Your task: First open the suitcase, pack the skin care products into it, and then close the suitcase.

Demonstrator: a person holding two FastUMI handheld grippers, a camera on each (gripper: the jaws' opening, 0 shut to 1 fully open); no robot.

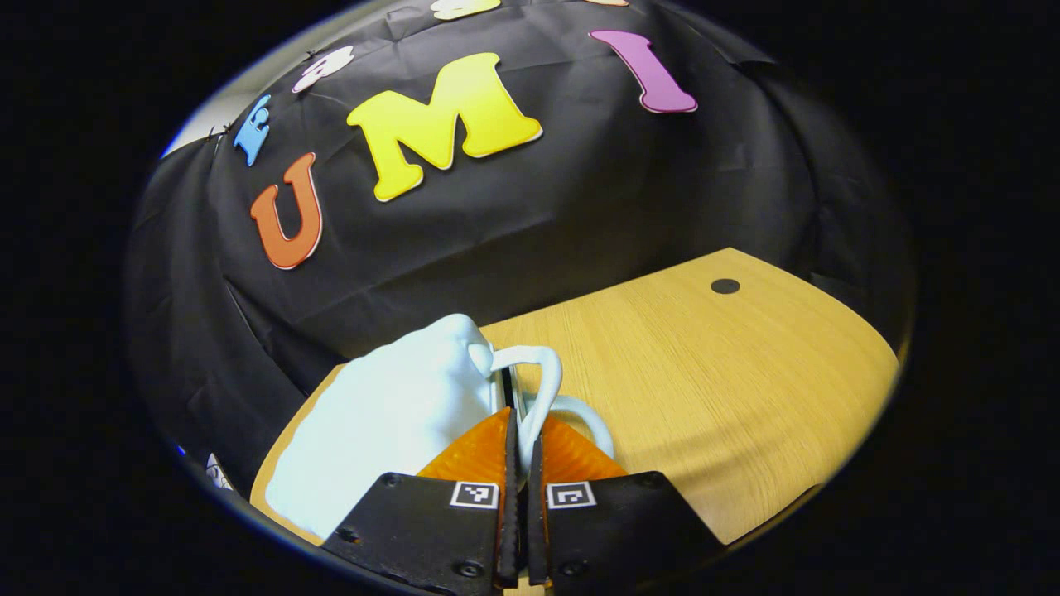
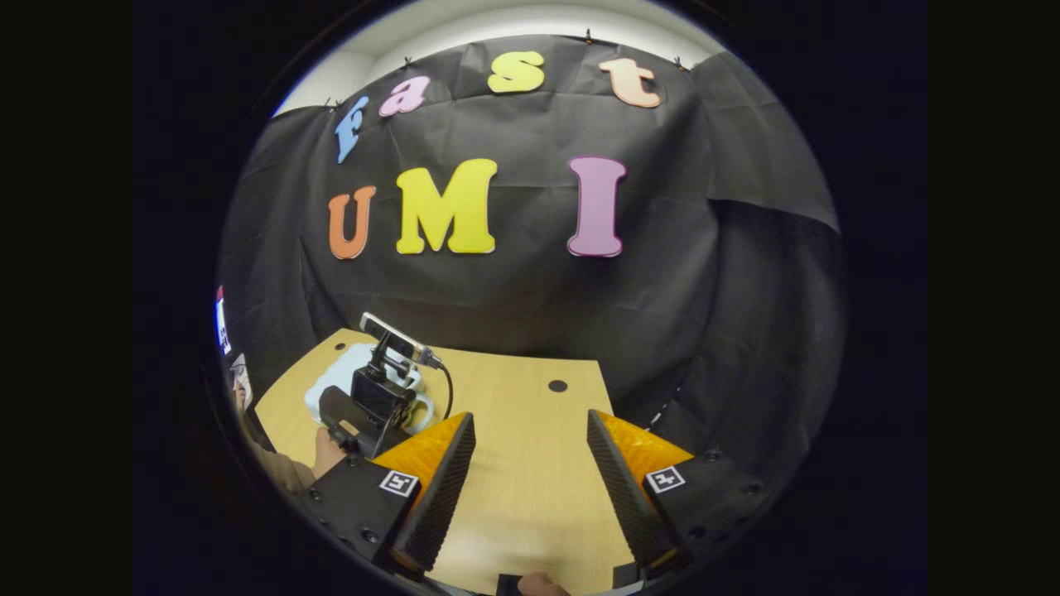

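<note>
A small pale blue suitcase lies at the far left corner of the wooden table. Its white loop handle points toward the table's middle. My left gripper is shut on that handle, both fingers pressed against the loop. In the right gripper view the suitcase sits far off on the left, partly hidden by the left gripper and the hand that holds it. My right gripper hangs open above the table's near middle, with nothing between its fingers.
A dark round hole marks the table near its back edge. The black cloth wall stands close behind the table and wraps around its right side. Bare wood stretches between the suitcase and the right edge.
</note>
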